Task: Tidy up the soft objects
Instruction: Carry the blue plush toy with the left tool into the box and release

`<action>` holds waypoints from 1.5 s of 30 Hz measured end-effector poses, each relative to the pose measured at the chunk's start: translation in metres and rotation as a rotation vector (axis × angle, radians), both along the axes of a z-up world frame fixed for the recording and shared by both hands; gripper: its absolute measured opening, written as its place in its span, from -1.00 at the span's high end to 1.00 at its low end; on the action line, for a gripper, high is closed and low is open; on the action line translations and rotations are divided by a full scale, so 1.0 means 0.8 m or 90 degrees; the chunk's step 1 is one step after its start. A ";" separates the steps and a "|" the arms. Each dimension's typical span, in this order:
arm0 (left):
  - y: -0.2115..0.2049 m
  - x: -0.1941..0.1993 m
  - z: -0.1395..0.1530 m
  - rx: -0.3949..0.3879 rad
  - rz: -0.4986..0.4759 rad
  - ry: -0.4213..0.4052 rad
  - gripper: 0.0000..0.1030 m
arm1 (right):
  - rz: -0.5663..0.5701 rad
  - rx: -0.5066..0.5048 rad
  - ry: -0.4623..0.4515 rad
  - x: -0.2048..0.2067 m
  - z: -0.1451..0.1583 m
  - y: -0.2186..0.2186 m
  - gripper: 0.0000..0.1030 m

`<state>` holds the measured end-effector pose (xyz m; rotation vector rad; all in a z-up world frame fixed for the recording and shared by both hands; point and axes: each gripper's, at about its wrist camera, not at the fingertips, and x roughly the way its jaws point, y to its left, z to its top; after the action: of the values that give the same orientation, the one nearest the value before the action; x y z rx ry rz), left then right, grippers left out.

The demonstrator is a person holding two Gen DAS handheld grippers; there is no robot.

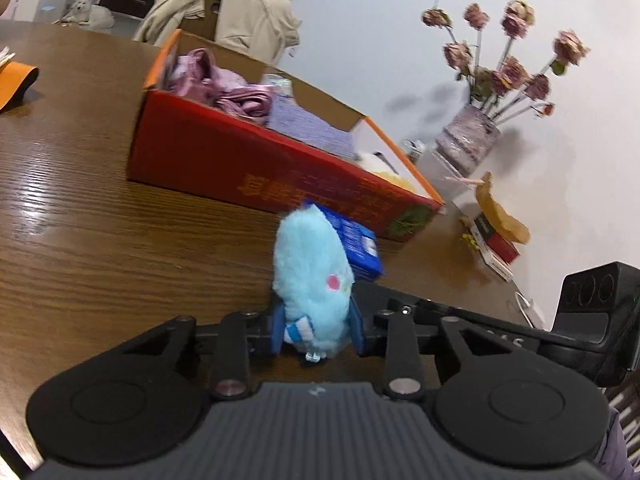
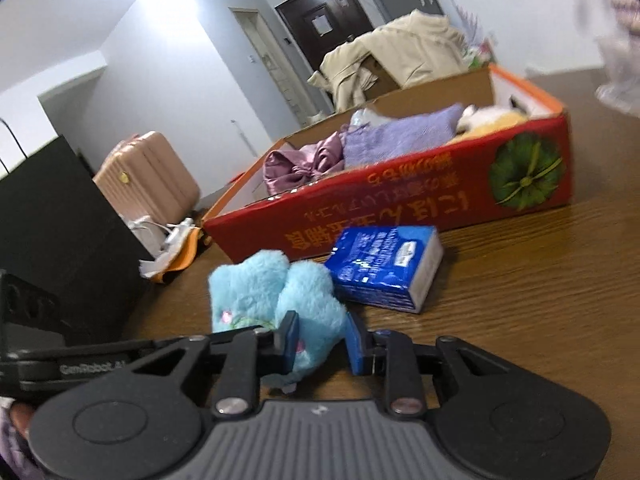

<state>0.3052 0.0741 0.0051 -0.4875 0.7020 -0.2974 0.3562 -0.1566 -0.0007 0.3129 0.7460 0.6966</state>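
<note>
Plush, pale blue and fluffy, is the thing in hand: the blue plush toy (image 1: 312,276) lies on the brown wooden surface (image 1: 100,240), just in front of the red cardboard box (image 1: 224,160), with a blue tissue pack (image 2: 384,268) touching or nearly touching it on the box side. In the left wrist view it sits at about six o'clock from the box; in the right wrist view it is at about eight o'clock from the tissue pack.

Both tools are clenched on it. The left tool (image 1: 316,330) has its blue pads pressed into the lower end of the toy, near a striped blue-and-white trim and a small metal clasp. The right tool (image 2: 322,342) pinches one of the toy's rounded lobes, the fur bulging out between its pads.

Judging by the look of it, the toy should be very light and fully compliant. It will squash under the pads rather than resist, so a grip on a thin tuft of fur could slide off, while a grip across a filled part of the body should hold. Nothing here seems fragile. With two tools on one limp thing, pulling apart would stretch it, so they would need to travel together.

The box already holds other soft things: a pink satin bow (image 2: 300,164), a folded lilac cloth (image 2: 396,136) and a yellow-white plush (image 2: 492,118). Free room shows nearest the bow's end.
</note>
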 end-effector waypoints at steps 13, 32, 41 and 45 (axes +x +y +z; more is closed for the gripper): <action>-0.058 -0.054 -0.013 -0.084 -0.151 0.052 0.38 | -0.082 0.043 0.066 -0.081 -0.003 -0.099 0.13; -0.043 -0.053 -0.004 -0.021 -0.088 0.031 0.35 | -0.081 0.033 0.047 -0.073 0.000 -0.081 0.11; -0.031 -0.044 -0.012 -0.049 -0.099 0.036 0.36 | -0.063 0.044 0.075 -0.060 -0.018 -0.069 0.16; -0.030 -0.036 -0.008 -0.058 -0.100 0.042 0.37 | -0.056 0.067 0.082 -0.053 -0.018 -0.073 0.25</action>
<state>0.2765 0.0500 -0.0017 -0.5312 0.7956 -0.4631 0.3139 -0.2151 -0.0150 0.4870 0.8146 0.6378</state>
